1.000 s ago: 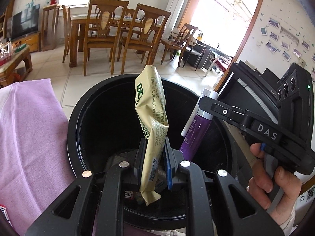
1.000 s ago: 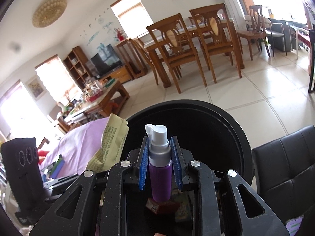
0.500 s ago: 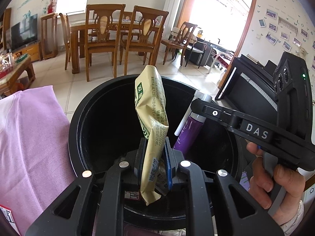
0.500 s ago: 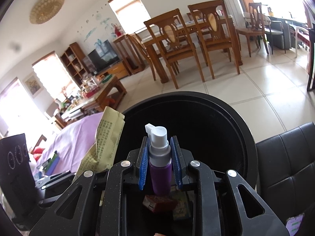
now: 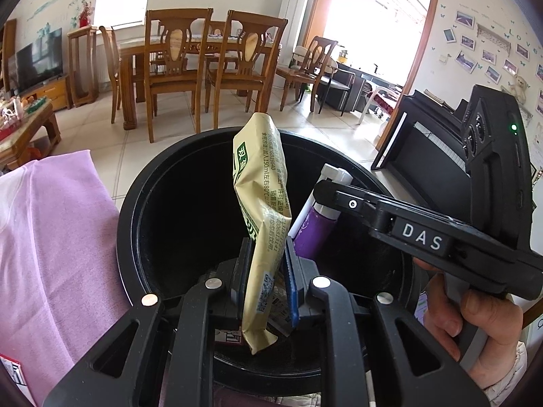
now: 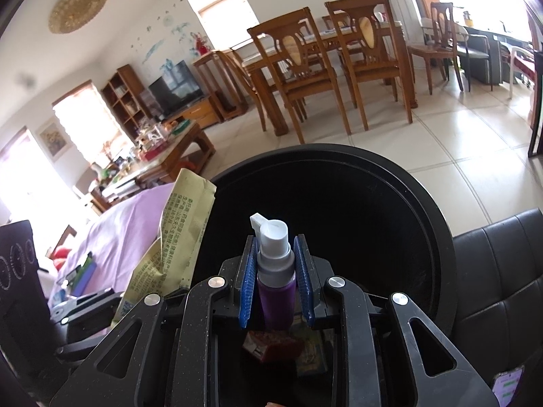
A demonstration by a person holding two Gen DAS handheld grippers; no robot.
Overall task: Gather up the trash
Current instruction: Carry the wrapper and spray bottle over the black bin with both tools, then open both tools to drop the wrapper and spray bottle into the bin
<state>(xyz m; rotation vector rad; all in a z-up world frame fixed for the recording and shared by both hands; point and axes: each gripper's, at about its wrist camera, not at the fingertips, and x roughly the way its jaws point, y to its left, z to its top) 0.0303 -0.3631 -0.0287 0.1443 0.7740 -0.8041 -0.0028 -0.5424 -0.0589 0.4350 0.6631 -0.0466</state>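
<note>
A round black trash bin (image 5: 135,203) fills both views. My left gripper (image 5: 266,247) is shut on a crumpled yellow-green packet (image 5: 261,183), held upright over the bin's mouth. Just to its right, my right gripper (image 5: 325,193) holds a purple pump bottle (image 5: 315,227); a hand (image 5: 475,318) grips its handle. In the right wrist view the right gripper (image 6: 275,254) has its blue pads shut on the purple bottle (image 6: 275,288), white pump up, above the bin (image 6: 437,224). The packet (image 6: 176,237) shows at left. Small wrappers (image 6: 271,346) lie at the bin's bottom.
A purple cloth (image 5: 51,237) covers the surface left of the bin. A black leather seat (image 6: 502,271) stands to the right. Beyond the bin are tiled floor, wooden dining chairs (image 5: 176,68), a black piano (image 5: 424,156) and a cluttered coffee table (image 6: 163,149).
My right gripper with the bottle has edged lower over the bin and closer to the packet. The left gripper has barely moved and keeps the packet.
</note>
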